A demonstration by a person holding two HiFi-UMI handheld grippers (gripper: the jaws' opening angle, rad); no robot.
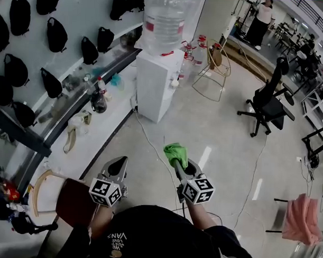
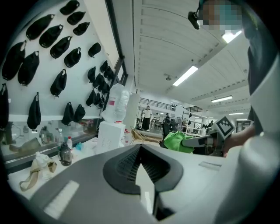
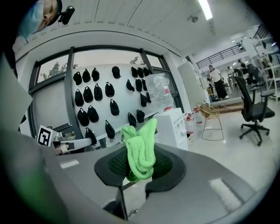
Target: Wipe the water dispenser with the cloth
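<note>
Head view, left gripper: the left gripper (image 1: 119,162) was held low over the pale grey floor (image 1: 219,128), jaws together, nothing in them.
Head view, right gripper: the right gripper (image 1: 180,162) sat just beside the left one, jaws clamped on a bright green crumpled cloth (image 1: 175,151) that bunched out past the tips.
Head view, dispenser: the white box-shaped water dispenser (image 1: 158,81) stood on the floor at the end of a long white surface (image 1: 106,128), with a clear plastic water bottle (image 1: 164,20) on top. It was well apart from both grippers and the cloth.
Head view, surroundings: black pouches (image 1: 56,35) hung on the white wall; a black office chair (image 1: 268,106) stood to the right.
Left gripper view, jaws: tips met, and nothing lay between the dark pads. The dispenser showed ahead to the left, the cloth to the right.
Left gripper view, surface: a dark bottle (image 2: 64,154) stood upright on it.
Right gripper view, jaws: closed on the cloth, which stood up in folds between the pads. The dispenser was behind it, not touching.
</note>
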